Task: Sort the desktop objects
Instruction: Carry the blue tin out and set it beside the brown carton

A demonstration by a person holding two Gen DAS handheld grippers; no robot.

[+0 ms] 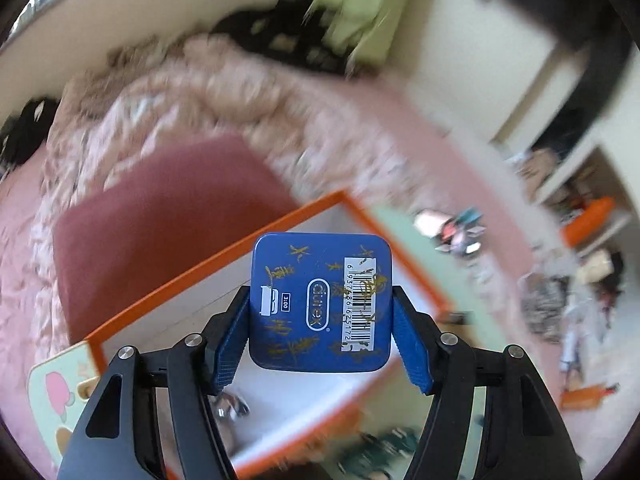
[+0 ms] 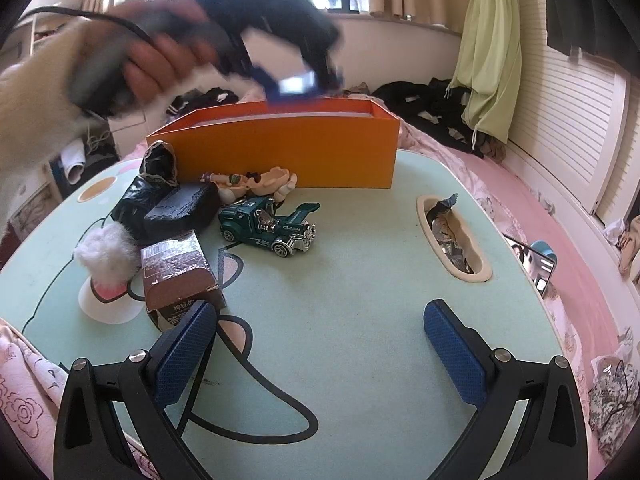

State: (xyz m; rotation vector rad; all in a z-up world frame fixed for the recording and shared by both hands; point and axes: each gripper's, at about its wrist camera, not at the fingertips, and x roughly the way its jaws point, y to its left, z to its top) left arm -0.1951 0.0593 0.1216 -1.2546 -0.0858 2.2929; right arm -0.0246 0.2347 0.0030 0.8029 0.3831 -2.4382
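Note:
A blue square tin with a barcode label sits between the blue pads of my left gripper, which is shut on its two sides. It hangs above the open orange box, whose inside is white. In the right wrist view the same gripper, held by a hand, is blurred above the back of the orange box. My right gripper stands open low over the mint-green table, with nothing between its fingers.
In front of the box lie a green toy truck, a brown carton, black packets, a small doll figure and a white fluffy item. A slot with wrappers is at the right. Pink bedding surrounds the table.

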